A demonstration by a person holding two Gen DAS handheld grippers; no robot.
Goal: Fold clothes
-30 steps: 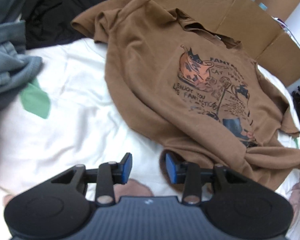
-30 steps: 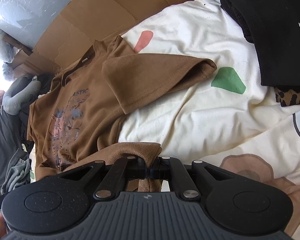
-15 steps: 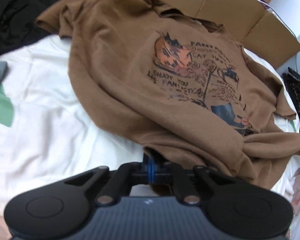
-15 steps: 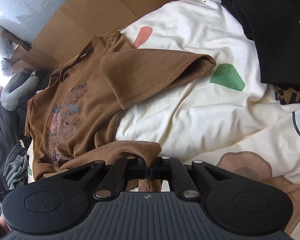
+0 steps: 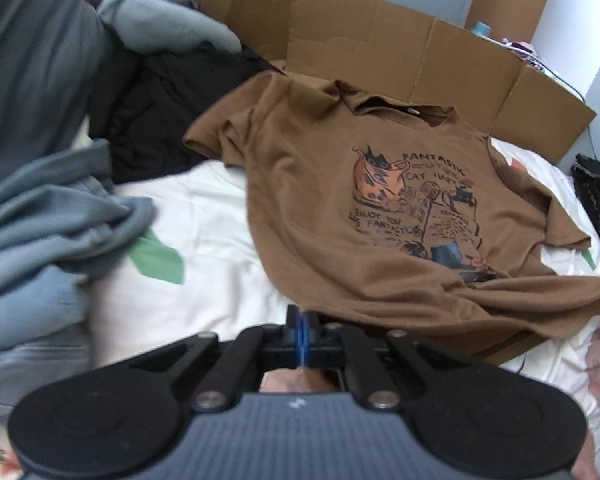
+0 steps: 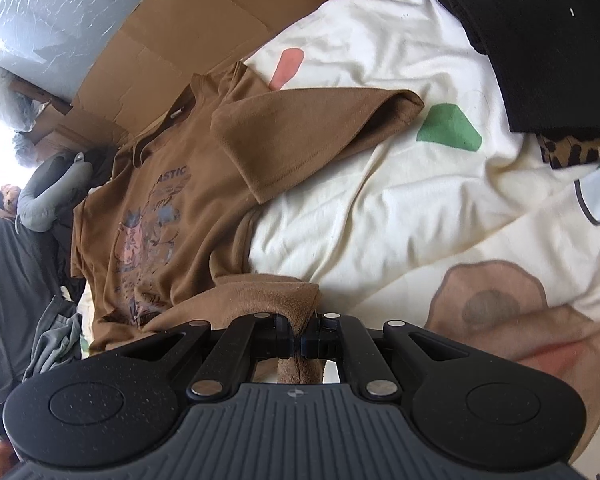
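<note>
Brown T-shirt with cat print spread face-up on cream patterned bedsheet, hem corners clamped in left claw and right claw, grey clothes beside, cardboard behind.

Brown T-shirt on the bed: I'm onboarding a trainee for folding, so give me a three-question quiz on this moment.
1. True or false: the brown T-shirt lies print side up.
2. What is the right gripper shut on? A) the black garment B) the T-shirt's hem C) nothing
3. Fill in: the left gripper has its pads pressed ____ at the shirt's near edge.

Key: 1 true; 2 B; 3 together.
</note>
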